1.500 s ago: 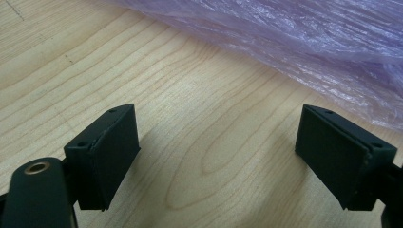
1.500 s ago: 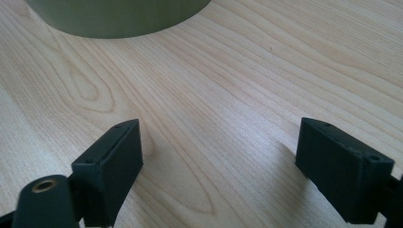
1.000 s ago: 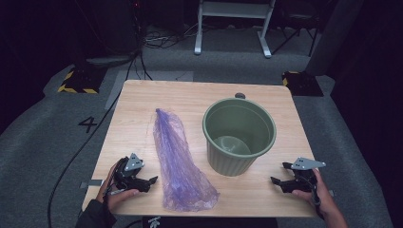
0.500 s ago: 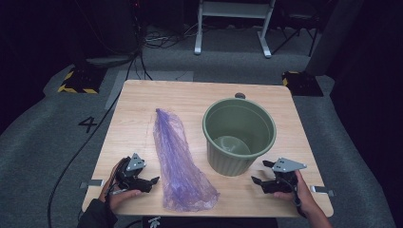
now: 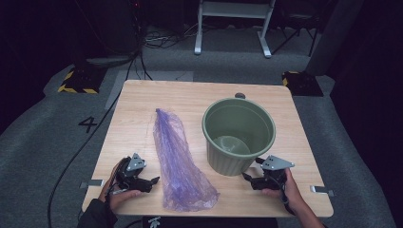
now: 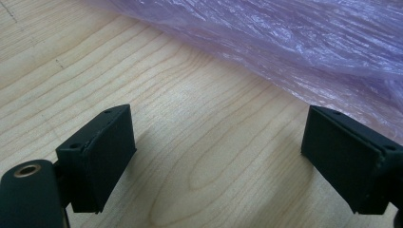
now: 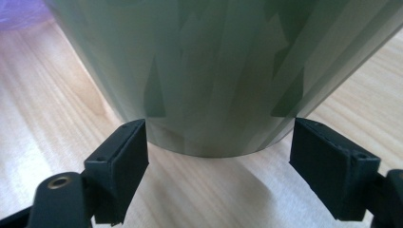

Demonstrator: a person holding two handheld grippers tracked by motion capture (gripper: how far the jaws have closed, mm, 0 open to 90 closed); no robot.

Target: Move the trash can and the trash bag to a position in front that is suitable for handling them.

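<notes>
Nearest the person, the right tool (image 5: 251,180) sits at the foot of the green bucket (image 5: 239,134), jaws apart on either side of its base and not pressing it; a push from there could skid or tip the light bucket. Left of the bucket lies the purple bag (image 5: 178,159), flat on the counter (image 5: 142,102). Beyond the bag, the left tool (image 5: 149,182) rests with jaws apart and empty; thin film could slip or tear when pinched.

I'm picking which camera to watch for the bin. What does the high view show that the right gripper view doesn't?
High view: the bin's open rim and inside, the whole purple bag, the left gripper beside it, both hands.
Right gripper view: the bin's lower wall close up, the right gripper with open jaws either side of its base.
Both: bin, wooden table, a bit of bag.
</notes>
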